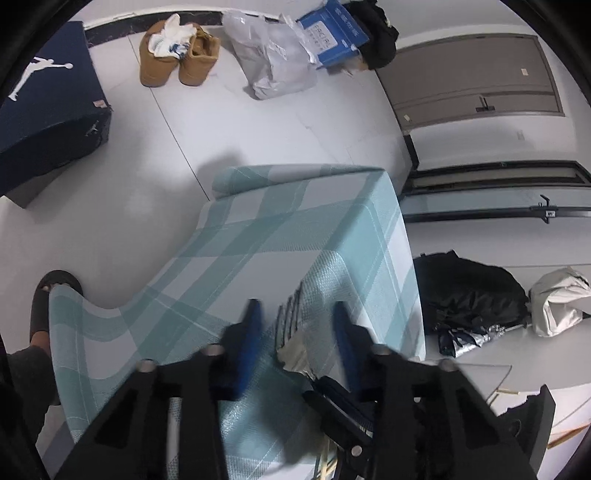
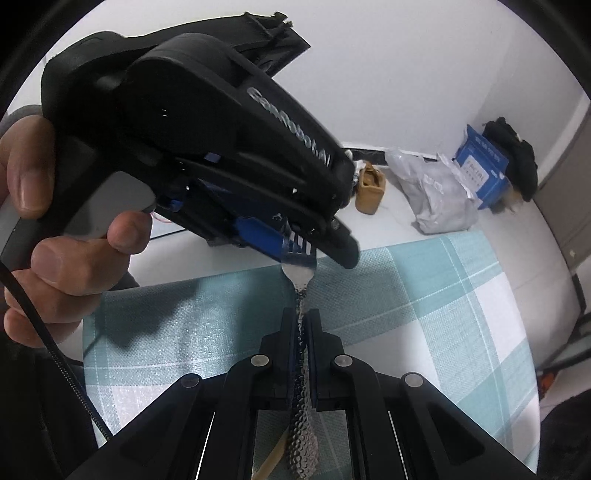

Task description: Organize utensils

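Note:
A silver fork with a hammered handle (image 2: 303,332) is held above the table with the teal checked cloth (image 2: 424,295). My right gripper (image 2: 302,317) is shut on the fork's handle, tines pointing away. My left gripper (image 1: 295,314) is open, its blue pads either side of the fork's tines (image 1: 291,314). In the right wrist view the left gripper (image 2: 314,247) sits over the fork's tines, held by a hand (image 2: 55,229). The right gripper's black body (image 1: 340,413) shows low in the left wrist view.
The cloth (image 1: 277,229) hangs over the table's far edge. On the white floor lie tan boots (image 1: 177,55), a grey plastic bag (image 1: 273,55), a blue box (image 1: 332,33), a navy box (image 1: 48,99), a black bag (image 1: 469,288) and a slippered foot (image 1: 48,302).

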Demonstrator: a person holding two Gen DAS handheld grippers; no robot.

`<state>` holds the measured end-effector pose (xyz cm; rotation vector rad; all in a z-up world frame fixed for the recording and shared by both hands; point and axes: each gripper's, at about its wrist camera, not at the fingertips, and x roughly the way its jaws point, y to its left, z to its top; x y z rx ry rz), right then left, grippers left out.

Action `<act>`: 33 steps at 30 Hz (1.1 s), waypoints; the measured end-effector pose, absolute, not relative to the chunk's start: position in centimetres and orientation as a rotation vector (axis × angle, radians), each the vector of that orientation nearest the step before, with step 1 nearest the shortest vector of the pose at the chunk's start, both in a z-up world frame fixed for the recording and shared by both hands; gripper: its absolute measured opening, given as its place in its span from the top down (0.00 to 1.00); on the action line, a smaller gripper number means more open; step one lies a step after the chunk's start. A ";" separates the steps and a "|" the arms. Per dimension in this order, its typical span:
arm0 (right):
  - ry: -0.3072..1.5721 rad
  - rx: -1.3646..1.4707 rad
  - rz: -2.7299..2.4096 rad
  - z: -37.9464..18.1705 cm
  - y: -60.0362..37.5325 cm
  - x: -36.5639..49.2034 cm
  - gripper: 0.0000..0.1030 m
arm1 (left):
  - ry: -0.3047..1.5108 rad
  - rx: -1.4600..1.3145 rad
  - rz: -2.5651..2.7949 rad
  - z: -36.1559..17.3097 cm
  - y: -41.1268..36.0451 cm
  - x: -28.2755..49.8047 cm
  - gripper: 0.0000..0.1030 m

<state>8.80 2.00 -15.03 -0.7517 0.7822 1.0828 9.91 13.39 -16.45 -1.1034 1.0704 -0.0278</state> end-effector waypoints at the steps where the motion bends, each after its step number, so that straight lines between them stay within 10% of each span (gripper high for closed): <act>1: 0.780 -0.748 1.080 -15.0 2.0 8.7 0.95 | 1.069 -1.099 -0.020 -16.4 13.4 9.9 0.82; 16: 0.793 -0.631 0.972 -13.3 0.3 9.1 0.95 | 1.006 -0.968 0.030 -13.5 12.7 9.9 1.00; 26: 0.759 -0.473 0.846 -9.7 -5.0 6.3 0.63 | 0.970 -0.944 0.027 -12.6 12.5 9.5 1.00; 33: 0.753 -0.369 0.756 -8.0 -9.2 4.5 0.62 | 0.909 -0.871 0.017 -10.0 11.5 9.2 1.00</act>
